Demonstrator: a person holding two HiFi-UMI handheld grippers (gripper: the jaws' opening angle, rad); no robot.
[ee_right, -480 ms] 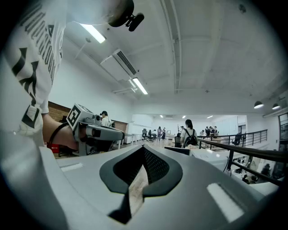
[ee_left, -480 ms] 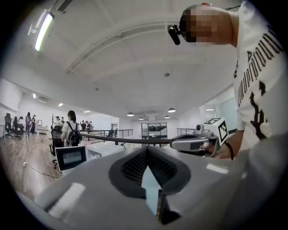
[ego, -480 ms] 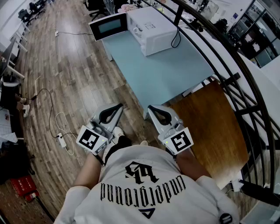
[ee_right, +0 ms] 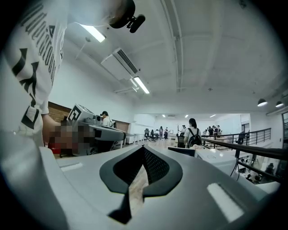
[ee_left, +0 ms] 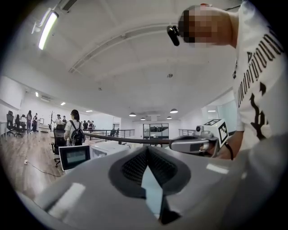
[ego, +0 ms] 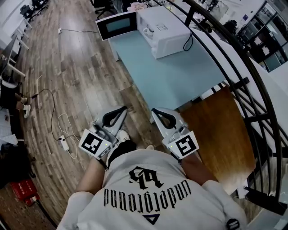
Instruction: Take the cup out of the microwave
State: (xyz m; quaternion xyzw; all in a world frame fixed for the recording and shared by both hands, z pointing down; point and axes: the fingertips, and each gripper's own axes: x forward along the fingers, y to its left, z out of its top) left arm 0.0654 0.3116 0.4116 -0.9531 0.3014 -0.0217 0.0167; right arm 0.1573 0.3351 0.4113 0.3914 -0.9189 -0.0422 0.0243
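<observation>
White microwave (ego: 164, 27), door (ego: 116, 24) open, well ahead on the blue table (ego: 180, 76), cup presumably inside though I can't spot it; left gripper (ego: 122, 109) and right gripper (ego: 154, 111) both closed, empty, so nothing done yet.

Wood-plank floor (ego: 67, 72), brown and grey boards, fills left half of head view. Pale blue table (ego: 180, 76) at upper centre. Brown wooden panel (ego: 220, 134) just below it, at right. Black metal railing (ego: 254, 78) curves down right side. Cables (ego: 51, 114) and white power strip (ego: 64, 144) lie on floor at left. Red object (ego: 24, 191) at lower left. Dark office chairs (ego: 100, 6) at top edge.

Left gripper view: white ceiling (ee_left: 135, 63), long strip light (ee_left: 48, 28) at upper left, round lamps (ee_left: 173, 110) farther back.

Right gripper view: ceiling air unit (ee_right: 124, 61) at upper centre, 2 tube lights (ee_right: 141, 84) in upper left, white wall (ee_right: 85, 90) at left.
</observation>
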